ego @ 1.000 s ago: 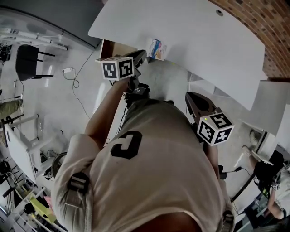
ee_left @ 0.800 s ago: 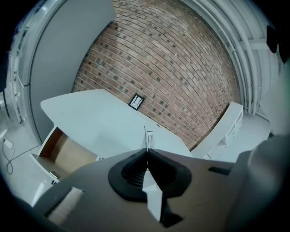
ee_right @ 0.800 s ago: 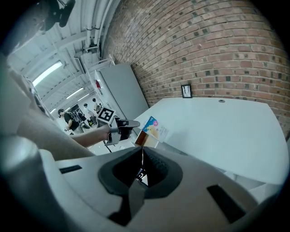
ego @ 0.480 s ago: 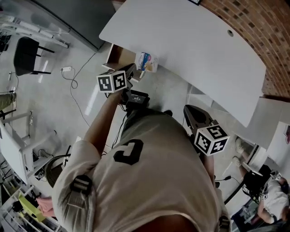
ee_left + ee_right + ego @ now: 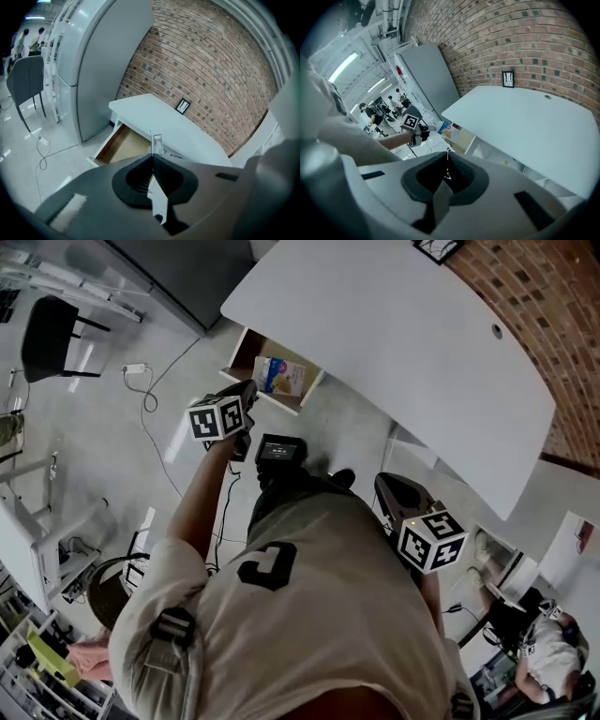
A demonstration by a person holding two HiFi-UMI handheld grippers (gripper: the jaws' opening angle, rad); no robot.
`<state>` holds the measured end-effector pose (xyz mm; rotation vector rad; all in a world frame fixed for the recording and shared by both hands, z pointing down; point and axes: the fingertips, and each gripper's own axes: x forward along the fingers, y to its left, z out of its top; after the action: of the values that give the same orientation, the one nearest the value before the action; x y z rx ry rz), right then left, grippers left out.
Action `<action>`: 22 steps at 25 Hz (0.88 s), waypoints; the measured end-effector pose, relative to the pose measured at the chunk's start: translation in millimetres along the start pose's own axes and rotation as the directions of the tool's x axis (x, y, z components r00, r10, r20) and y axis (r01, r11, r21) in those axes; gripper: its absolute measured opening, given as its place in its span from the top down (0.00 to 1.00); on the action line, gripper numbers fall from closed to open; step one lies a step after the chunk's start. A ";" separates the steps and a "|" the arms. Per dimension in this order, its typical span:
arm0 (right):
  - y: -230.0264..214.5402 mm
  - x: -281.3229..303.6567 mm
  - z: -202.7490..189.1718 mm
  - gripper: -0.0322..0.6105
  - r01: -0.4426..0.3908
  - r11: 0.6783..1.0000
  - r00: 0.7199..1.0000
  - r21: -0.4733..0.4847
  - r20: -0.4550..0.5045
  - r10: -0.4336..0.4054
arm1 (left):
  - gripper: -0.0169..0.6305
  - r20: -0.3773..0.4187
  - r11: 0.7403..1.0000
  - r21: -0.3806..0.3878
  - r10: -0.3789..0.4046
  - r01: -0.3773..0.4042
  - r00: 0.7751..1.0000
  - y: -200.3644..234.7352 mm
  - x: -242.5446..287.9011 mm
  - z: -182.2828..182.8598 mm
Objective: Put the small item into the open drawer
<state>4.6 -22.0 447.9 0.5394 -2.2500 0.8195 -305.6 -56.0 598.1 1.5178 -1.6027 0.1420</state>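
Note:
A small blue and yellow packet (image 5: 279, 376) hangs over the open wooden drawer (image 5: 246, 349) under the white table's (image 5: 394, 352) left end. My left gripper (image 5: 249, 388) is shut on the packet's near edge. In the left gripper view the packet (image 5: 157, 142) shows edge-on just past the closed jaws of the left gripper (image 5: 152, 155), with the drawer (image 5: 123, 145) beyond it. The right gripper view shows the packet (image 5: 446, 129) beside the drawer (image 5: 461, 136). My right gripper (image 5: 386, 486) hangs back near my body; seen from its own camera, the right gripper (image 5: 447, 152) is shut with nothing in it.
A tall grey cabinet (image 5: 93, 70) stands left of the table, against the brick wall (image 5: 211, 61). A dark chair (image 5: 52, 338) and a white cable (image 5: 150, 399) are on the floor at the left. A small framed picture (image 5: 508, 78) leans at the table's back edge.
My left gripper has carried the packet leftward and downward, from beside the table's front edge to over the open drawer. The right gripper has drifted slightly with my body.

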 end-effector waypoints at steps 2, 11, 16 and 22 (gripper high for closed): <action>2.7 7.7 3.6 0.94 0.002 1.000 1.000 0.005 -0.008 -0.002 | 0.97 -0.009 1.000 0.020 0.018 -0.017 1.000 13.5 -0.2 1.4; 11.5 21.7 1.9 0.94 -0.023 0.997 0.999 0.068 -0.046 0.026 | 0.97 -0.148 0.946 0.322 0.073 -0.021 0.986 24.6 69.7 -16.7; 11.2 20.3 -14.8 0.94 -0.008 0.993 0.997 0.116 -0.075 0.016 | 0.97 -0.212 0.886 0.464 0.117 -0.006 0.970 18.5 123.6 -43.4; 8.3 20.5 -40.8 0.94 0.021 0.982 0.992 0.186 -0.123 0.002 | 0.97 -0.271 0.793 0.609 0.186 0.019 0.945 19.1 159.4 -90.1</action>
<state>4.2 8.8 482.6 0.5703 -2.0695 1.0378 -251.2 -113.6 764.2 1.7760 -1.4205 0.9924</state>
